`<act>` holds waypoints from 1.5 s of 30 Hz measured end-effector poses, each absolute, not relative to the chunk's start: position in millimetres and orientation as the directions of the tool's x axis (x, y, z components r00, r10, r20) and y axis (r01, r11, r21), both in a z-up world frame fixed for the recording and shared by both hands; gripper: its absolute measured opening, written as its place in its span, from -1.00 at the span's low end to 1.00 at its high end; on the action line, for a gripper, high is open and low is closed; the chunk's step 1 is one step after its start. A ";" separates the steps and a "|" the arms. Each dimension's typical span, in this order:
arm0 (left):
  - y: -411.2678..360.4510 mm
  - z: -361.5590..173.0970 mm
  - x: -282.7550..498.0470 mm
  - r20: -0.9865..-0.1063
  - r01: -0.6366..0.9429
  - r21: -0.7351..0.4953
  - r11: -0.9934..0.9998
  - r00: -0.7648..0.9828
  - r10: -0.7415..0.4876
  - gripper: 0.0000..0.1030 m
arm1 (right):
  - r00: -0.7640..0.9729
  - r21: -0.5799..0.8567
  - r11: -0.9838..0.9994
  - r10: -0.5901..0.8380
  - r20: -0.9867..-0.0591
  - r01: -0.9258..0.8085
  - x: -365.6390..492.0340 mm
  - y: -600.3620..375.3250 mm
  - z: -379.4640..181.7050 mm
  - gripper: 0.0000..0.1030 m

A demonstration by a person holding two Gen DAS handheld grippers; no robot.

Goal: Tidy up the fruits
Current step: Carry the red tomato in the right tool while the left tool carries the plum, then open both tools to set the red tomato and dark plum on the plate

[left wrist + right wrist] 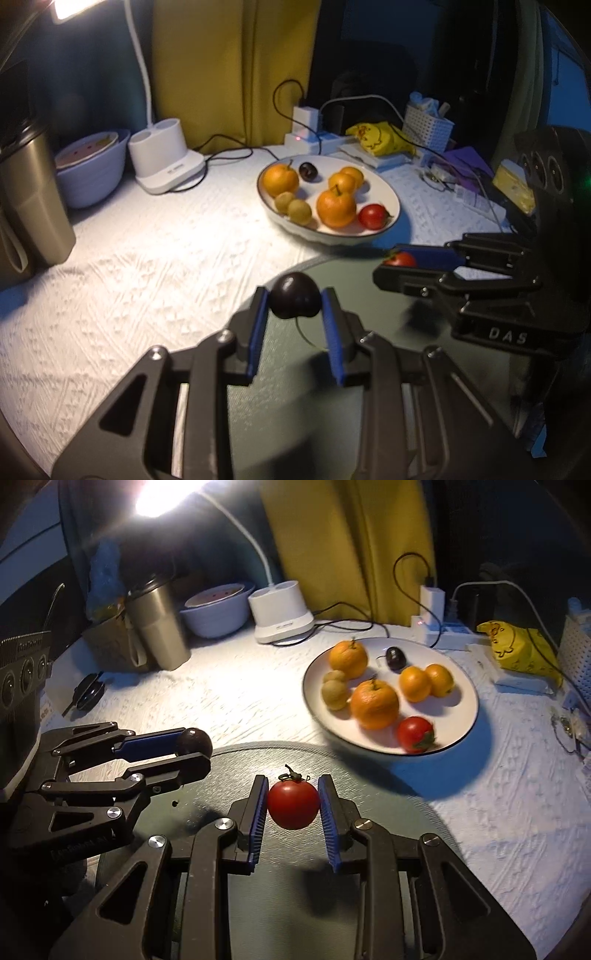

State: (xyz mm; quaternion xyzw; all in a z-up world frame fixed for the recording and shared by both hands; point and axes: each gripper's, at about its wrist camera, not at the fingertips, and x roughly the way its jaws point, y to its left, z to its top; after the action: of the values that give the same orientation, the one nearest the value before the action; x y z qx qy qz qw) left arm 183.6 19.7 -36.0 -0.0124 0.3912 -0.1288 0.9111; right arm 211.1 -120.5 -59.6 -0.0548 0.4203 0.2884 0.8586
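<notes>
The left gripper is clenched on a small, glossy, dark purple cherry, its blue ribbed pads pressing the fruit's two flanks while a thin stem trails below. The right gripper is likewise clamped on a small, round, red cherry tomato with a green calyx, pads on opposite sides at its widest girth. Both fruits hang above a dark round plate near the lower middle of each wrist view.

At about one o'clock from the tomato in the right wrist view sits a white, dark-rimmed shallow ceramic bowl, holding oranges, two small yellow-green fruits, another dark cherry and another red tomato.

Both held fruits are probably very light, smooth and somewhat slippery, with thin skins over soft flesh. A hard squeeze could bruise the cherry or split the tomato, so a light hold across the widest part, as here, seems right. The stem and calyx look too frail to serve as handles. Being round, either may roll once set down.
</notes>
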 end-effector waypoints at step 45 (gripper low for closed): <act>-25.9 -34.0 311.3 -0.697 0.302 -0.066 0.951 0.668 -0.260 -0.42 | 0.582 0.127 0.898 0.376 -0.721 -0.422 323.7 -183.1 -54.2 -0.42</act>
State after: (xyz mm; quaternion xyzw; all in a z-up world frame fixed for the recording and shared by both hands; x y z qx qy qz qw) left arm 311.3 -25.9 -34.0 0.0277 0.3774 -0.1537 0.9128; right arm 323.7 -183.1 -54.2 -0.0290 0.3984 0.2244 0.8889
